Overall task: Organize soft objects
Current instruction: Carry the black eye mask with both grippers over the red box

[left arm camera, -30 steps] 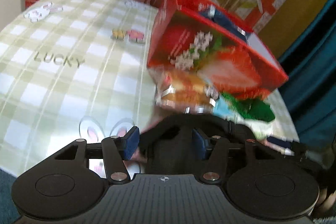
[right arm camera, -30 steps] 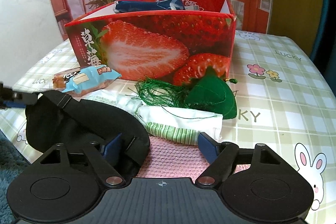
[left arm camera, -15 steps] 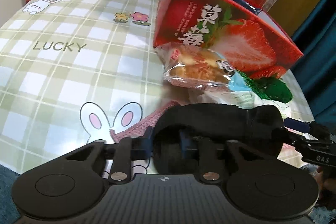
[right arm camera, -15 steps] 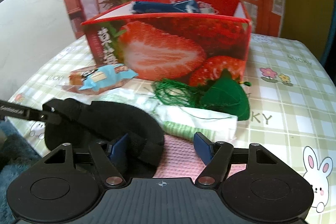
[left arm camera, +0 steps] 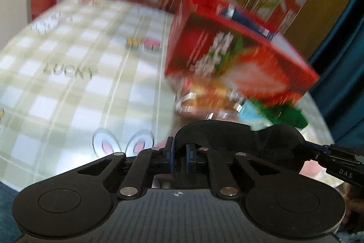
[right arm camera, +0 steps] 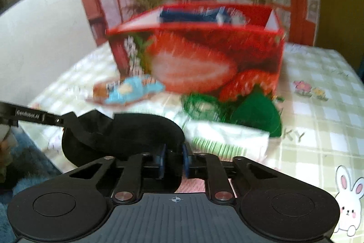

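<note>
Green-and-white checked tablecloth (left arm camera: 75, 92) with rabbit prints and "LUCKY" lettering covers the table; a printed backdrop of plants and a chair stands behind it. Both views are motion-blurred.

Left wrist view, left to right: bare cloth, then the red strawberry-print cardboard box (left arm camera: 245, 58) with a dark blue packet (left arm camera: 248, 22) inside. An orange-and-blue plastic snack packet (left arm camera: 213, 99) lies just in front of the box, a green tasselled felt piece (left arm camera: 289, 113) to its right.

The black padded fabric eye mask (left arm camera: 229, 136) hangs between the two tools, near the table's front edge and in front of the snack packet. Its long axis runs left-right, across both cameras' lines of sight. The left gripper (left arm camera: 179, 157) has its fingers pinched together on the mask's left end. In the right wrist view the right gripper (right arm camera: 173, 161) is likewise clamped on the mask's (right arm camera: 122, 136) right end. Past it lie a white-and-green striped cloth bundle (right arm camera: 227, 138) and a pink knitted piece (right arm camera: 193, 183), the latter mostly hidden under the tool.

Compared with half a second ago, the right fingers have gone from spread apart to closed on the mask. The left grip is unchanged, and the mask now sits stretched and raised.
</note>
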{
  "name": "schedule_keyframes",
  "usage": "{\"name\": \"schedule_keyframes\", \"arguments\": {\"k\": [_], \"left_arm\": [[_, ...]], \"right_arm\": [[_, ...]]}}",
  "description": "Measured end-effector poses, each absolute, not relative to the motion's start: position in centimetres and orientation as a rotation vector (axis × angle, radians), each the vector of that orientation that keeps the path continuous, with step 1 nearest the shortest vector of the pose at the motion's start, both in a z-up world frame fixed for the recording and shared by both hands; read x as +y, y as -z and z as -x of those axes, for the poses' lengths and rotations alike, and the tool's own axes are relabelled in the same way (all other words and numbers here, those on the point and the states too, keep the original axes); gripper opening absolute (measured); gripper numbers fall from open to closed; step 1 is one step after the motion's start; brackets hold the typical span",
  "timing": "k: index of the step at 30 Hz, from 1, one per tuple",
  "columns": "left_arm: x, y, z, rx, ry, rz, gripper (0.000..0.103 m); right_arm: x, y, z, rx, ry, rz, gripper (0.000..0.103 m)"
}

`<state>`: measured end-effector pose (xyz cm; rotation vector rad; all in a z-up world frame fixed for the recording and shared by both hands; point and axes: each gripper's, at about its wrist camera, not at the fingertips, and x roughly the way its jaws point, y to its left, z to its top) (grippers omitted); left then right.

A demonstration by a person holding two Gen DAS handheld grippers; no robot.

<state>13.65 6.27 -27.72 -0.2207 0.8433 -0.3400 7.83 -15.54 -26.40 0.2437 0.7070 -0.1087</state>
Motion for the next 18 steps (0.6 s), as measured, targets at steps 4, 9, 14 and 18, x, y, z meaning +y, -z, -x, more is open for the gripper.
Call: {"name": "schedule_keyframes", "arguments": {"k": [4, 9, 14, 18], "left_arm": [[6.4, 25.8, -12.8, 0.749, 0.355, 0.228, 0.008], [6.4, 24.0, -11.9, 0.667, 0.365, 0.213, 0.008], [6.3, 21.8, -11.5, 0.593, 0.373, 0.213, 0.007], [6.2, 20.0, -11.5, 0.544, 0.384, 0.222, 0.007]], "right_arm": [[-15.9, 24.6, -6.9, 0.62, 0.117, -0.241, 0.009], [-15.9, 22.7, -6.5, 0.562, 0.106, -0.217, 0.008], [-15.8, 20.8, -6.4, 0.503, 0.103, -0.198, 0.008], [-16.1, 19.1, -6.3, 0.455, 0.104, -0.19, 0.008]]}}
